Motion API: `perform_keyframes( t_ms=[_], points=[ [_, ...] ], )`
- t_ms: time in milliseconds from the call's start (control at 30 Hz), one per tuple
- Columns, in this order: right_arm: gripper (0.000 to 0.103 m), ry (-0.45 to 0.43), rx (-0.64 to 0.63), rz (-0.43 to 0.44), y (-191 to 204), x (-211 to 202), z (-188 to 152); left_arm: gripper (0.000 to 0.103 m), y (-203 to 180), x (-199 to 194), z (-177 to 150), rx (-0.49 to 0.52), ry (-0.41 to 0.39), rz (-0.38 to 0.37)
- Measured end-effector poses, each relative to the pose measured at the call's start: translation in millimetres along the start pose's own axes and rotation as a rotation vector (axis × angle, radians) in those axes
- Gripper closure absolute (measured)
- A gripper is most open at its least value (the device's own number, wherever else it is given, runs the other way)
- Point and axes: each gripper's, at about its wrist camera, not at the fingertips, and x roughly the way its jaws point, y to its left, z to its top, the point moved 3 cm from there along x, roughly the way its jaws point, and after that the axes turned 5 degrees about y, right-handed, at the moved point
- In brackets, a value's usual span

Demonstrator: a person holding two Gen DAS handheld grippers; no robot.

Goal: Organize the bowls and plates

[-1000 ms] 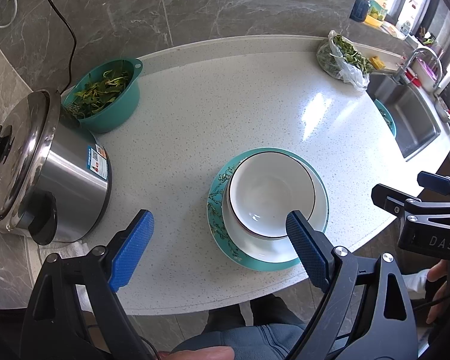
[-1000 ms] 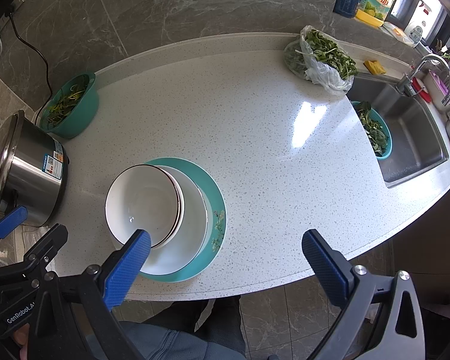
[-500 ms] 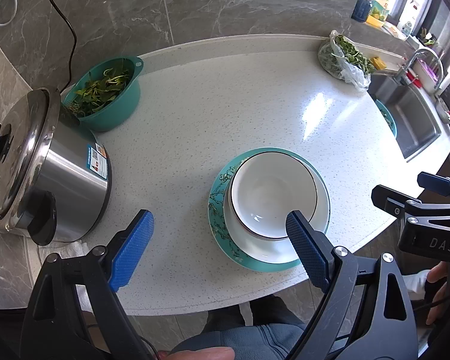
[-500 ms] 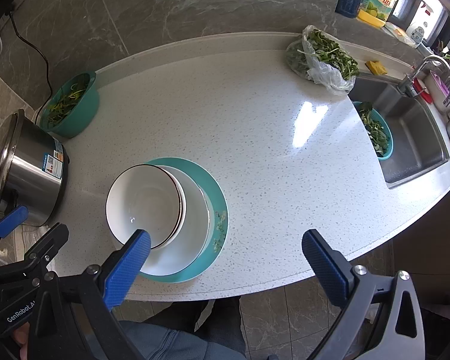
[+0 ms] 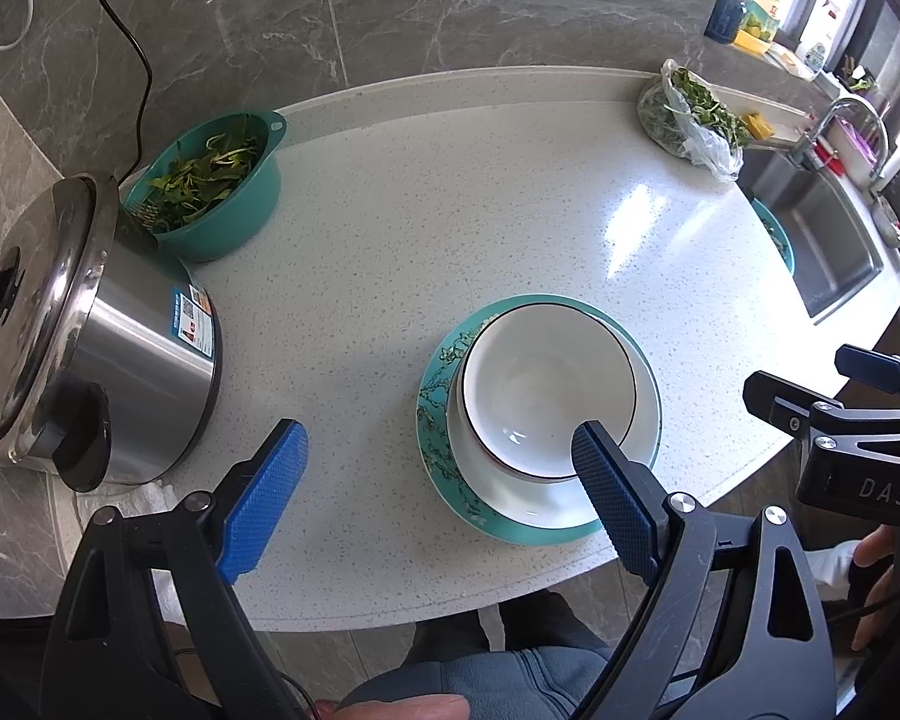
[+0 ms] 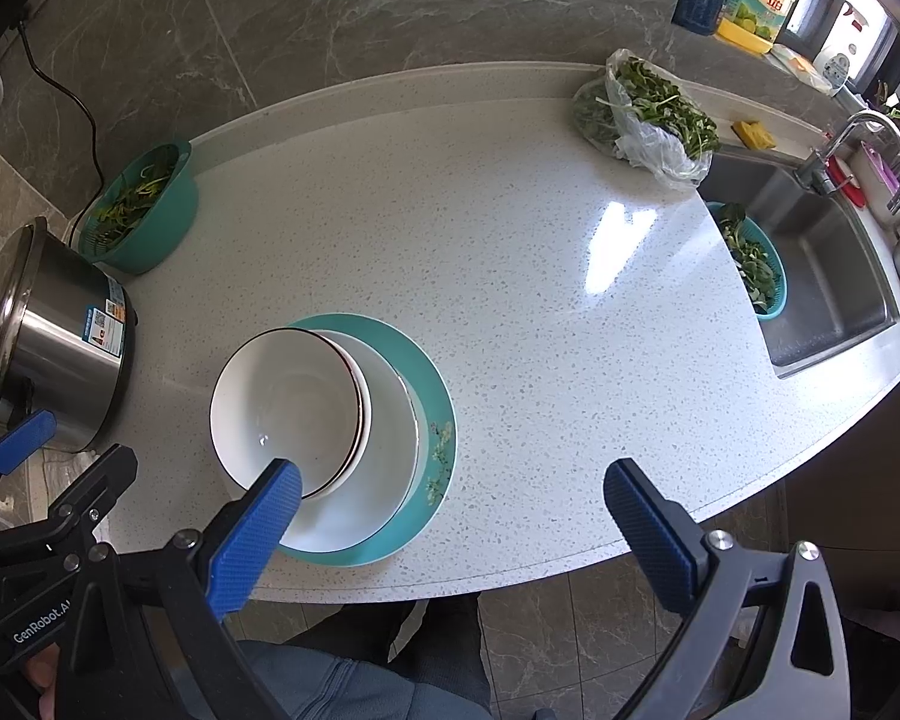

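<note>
Change since earlier: almost nothing; both views drift very slightly, the stack of dishes sits where it sat, and both tongs stay spread.
Left tongs: wide open, gripping nothing, held above the near edge of the worktop; the right-hand blue pad overlaps the near rim of the stack in the left wrist view, but contact cannot be told.
Right tongs: wide open, empty, held over the near worktop edge; the left-hand blue pad overlaps the near side of the stack in the right wrist view, the other pad is over bare worktop to the right of it.
Teal plate: bottom of the stack, flat on the worktop near its front edge, floral pattern along the rim.
White plate: lies on the teal plate, slightly smaller.
White bowl: upright on the white plate, thin dark rim line, inside empty; the right wrist view shows a second dark-edged rim just under it, so it seems nested in another bowl.
Steel pot: at the left end of the worktop, lid on, black knob, blue label on its side.
Teal colander: behind the pot near the wall, filled with leafy greens.
Plastic bag of greens: far right of the worktop, beside the sink.
Second teal colander: in the sink's left side, holding greens.
</note>
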Motion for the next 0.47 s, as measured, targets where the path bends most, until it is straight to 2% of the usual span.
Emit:
perform_keyframes(
  t_ms=[467],
  points=[
    [0.0, 0.008, -0.013, 0.006, -3.6, 6.7, 4.6, 0.013, 0.2, 1.5, 3.2, -0.01, -0.006, -0.007]
  ],
)
